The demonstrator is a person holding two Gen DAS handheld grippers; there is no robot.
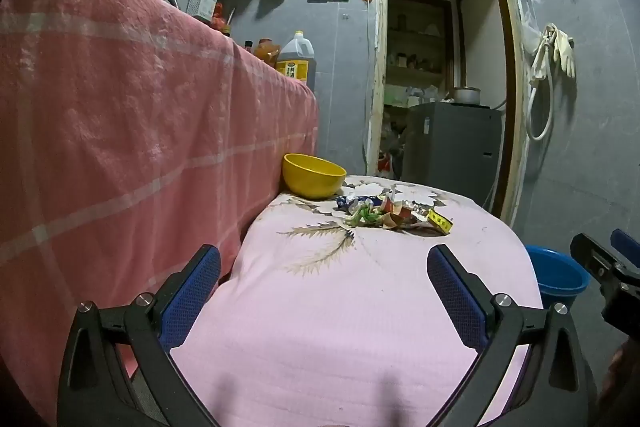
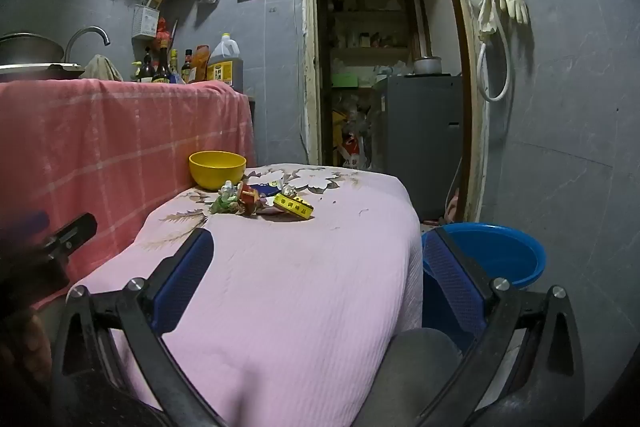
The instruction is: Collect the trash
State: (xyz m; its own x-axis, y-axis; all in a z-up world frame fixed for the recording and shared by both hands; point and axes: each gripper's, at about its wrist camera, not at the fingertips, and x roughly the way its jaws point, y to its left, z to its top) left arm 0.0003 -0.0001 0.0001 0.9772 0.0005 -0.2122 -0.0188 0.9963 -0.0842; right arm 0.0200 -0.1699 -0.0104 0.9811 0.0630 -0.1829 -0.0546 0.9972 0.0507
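A pile of trash (image 1: 394, 213) (image 2: 260, 201), crumpled wrappers and a yellow box (image 2: 293, 207), lies on the far part of a table covered with a pink flowered cloth (image 1: 340, 307) (image 2: 280, 287). A yellow bowl (image 1: 314, 175) (image 2: 217, 169) stands just left of the pile. A blue basin (image 1: 558, 275) (image 2: 496, 251) sits on the floor right of the table. My left gripper (image 1: 324, 263) is open and empty above the near part of the table. My right gripper (image 2: 318, 247) is open and empty at the table's right edge, well short of the trash.
A counter draped with a pink checked towel (image 1: 120, 107) (image 2: 120, 131) rises along the left, with bottles and an oil jug (image 2: 224, 61) on top. A doorway (image 2: 380, 47) behind the table opens onto a grey appliance (image 2: 420, 127). Gloves and a hose hang on the right wall (image 2: 500, 11).
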